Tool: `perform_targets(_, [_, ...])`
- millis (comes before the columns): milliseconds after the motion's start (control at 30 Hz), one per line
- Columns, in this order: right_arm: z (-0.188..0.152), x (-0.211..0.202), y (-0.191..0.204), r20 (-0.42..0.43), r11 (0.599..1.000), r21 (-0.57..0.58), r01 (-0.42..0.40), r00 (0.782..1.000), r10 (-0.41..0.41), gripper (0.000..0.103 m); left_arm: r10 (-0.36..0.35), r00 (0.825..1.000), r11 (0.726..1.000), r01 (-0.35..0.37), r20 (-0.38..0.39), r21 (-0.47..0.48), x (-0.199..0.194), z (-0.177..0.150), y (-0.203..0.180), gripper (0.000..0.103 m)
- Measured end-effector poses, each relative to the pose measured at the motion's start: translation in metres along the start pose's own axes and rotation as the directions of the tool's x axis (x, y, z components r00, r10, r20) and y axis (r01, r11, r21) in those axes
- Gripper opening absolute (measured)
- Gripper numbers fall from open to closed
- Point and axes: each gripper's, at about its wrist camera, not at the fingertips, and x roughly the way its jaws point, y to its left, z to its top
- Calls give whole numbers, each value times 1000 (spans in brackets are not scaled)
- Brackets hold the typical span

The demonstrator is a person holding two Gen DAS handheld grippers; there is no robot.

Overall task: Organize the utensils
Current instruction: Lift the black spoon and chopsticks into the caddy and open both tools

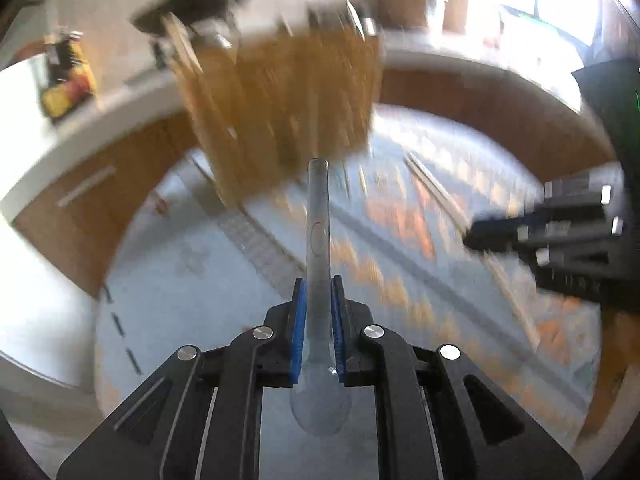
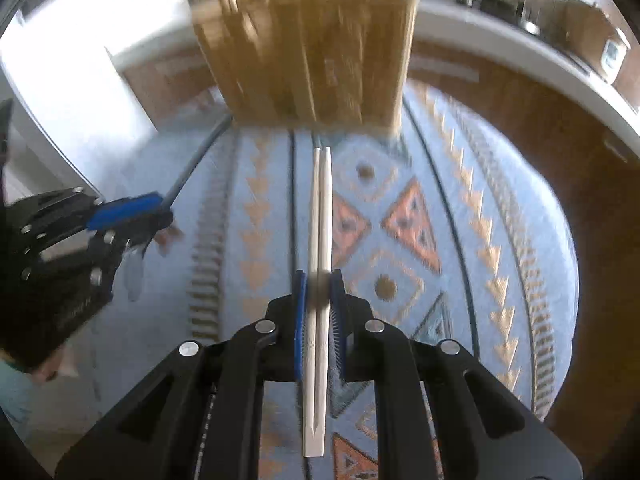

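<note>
From the left wrist camera, the left gripper (image 1: 319,320) has its black arms and blue-padded fingers (image 1: 299,332) closed narrow on a silver metal spoon (image 1: 318,240); the spoon's rounded bowl lies back under the gripper near the bottom edge of the view and its flat handle points forward, its tip reaching toward the lower edge of a tall slatted wooden utensil holder (image 1: 280,92), which is blurred; the holder stands at the far edge of a pale blue woven mat with orange triangle patterns (image 1: 400,248); beyond the mat run a white countertop and brown wooden cabinet fronts (image 1: 76,184); the right gripper (image 1: 560,232), black and blurred, shows over the mat's right edge. From the right wrist camera, the right gripper (image 2: 318,320) has its blue pads pressed close on a pair of pale cream chopsticks (image 2: 320,208) held side by side; they run straight ahead over the middle of the patterned mat (image 2: 440,216), their far ends stopping short of the wooden holder (image 2: 308,48) at the mat's far edge; the left gripper (image 2: 132,216) appears over the mat's left edge, clamped on the spoon (image 2: 196,164), whose thin handle slants up toward the holder's lower left corner; whether it touches the holder cannot be told.
</note>
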Motion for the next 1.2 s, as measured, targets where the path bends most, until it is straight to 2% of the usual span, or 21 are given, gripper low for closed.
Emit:
perform_targets(100, [9, -33, -1, 143, 999, -1, -54, 988, 53, 10, -5, 986, 997, 18, 166, -77, -30, 22, 20, 10])
perform_targets(133, [14, -39, 3, 182, 998, -4, -55, 982, 55, 10, -6, 975, 994, 30, 221, -108, -39, 31, 28, 10])
perform_targets(200, [29, -59, 1, 294, 997, -9, -75, 953, 75, 10, -20, 946, 985, 75, 323, -158, -48, 51, 38, 10])
perform_targets(233, [35, -65, 1, 331, 997, -11, -80, 940, 79, 10, -22, 924, 979, 98, 381, -181, -57, 59, 46, 10])
perform_targets(267, [44, -74, 1, 387, 997, -12, -82, 919, 80, 10, -15, 900, 973, 114, 436, -202, -64, 69, 53, 10])
perform_targets(300, [52, -82, 2, 435, 997, -15, -80, 897, 79, 10, -12, 888, 970, 121, 460, -209, -65, 75, 53, 10])
perform_targets(367, [68, -92, 9, 521, 998, -16, -59, 852, 58, 10, -16, 845, 962, 159, 534, -224, -70, 95, 62, 10])
perform_targets(400, [76, -94, 8, 553, 999, -16, -44, 832, 46, 10, -20, 831, 958, 175, 556, -226, -73, 98, 64, 10])
perform_targets(433, [88, -96, 8, 607, 1000, -10, -23, 795, 24, 10, -27, 811, 953, 199, 585, -230, -73, 107, 66, 10])
perform_targets(467, [95, -98, 7, 649, 1000, 1, -5, 761, 3, 10, -30, 795, 947, 216, 605, -237, -71, 116, 67, 10])
perform_targets(500, [105, -98, 9, 696, 1000, 15, 26, 718, -29, 10, -29, 784, 942, 230, 620, -246, -67, 125, 69, 10])
perform_targets(567, [118, -95, 14, 751, 998, 16, 64, 658, -55, 10, -26, 768, 934, 247, 640, -259, -67, 133, 71, 10])
perform_targets(633, [134, -87, 16, 786, 995, 17, 102, 614, -77, 10, -5, 759, 931, 240, 651, -273, -58, 140, 74, 10])
perform_targets(733, [152, -73, 19, 815, 992, -13, 122, 577, -60, 10, 29, 752, 932, 218, 659, -290, -41, 147, 79, 10])
perform_targets(800, [164, -66, 17, 818, 993, -32, 113, 573, -39, 10, 53, 752, 936, 193, 657, -296, -27, 149, 81, 10])
perform_targets(867, [170, -57, 15, 816, 996, -33, 88, 577, -24, 10, 69, 762, 934, 178, 644, -311, -12, 148, 86, 10])
perform_targets(933, [176, -47, 11, 809, 997, -35, 70, 588, -13, 10, 98, 772, 931, 152, 628, -331, -1, 142, 89, 10])
perform_targets(1000, [179, -36, 10, 803, 997, -32, 65, 596, -13, 10, 119, 780, 941, 108, 614, -320, 8, 138, 85, 10])
perform_targets(1100, [181, -20, 12, 794, 998, -30, 64, 608, -15, 10, 154, 764, 952, 55, 627, -300, 12, 133, 79, 10])
perform_targets(1200, [177, -10, 11, 794, 998, -17, 65, 608, -26, 10, 180, 755, 958, 10, 630, -287, 18, 127, 72, 10])
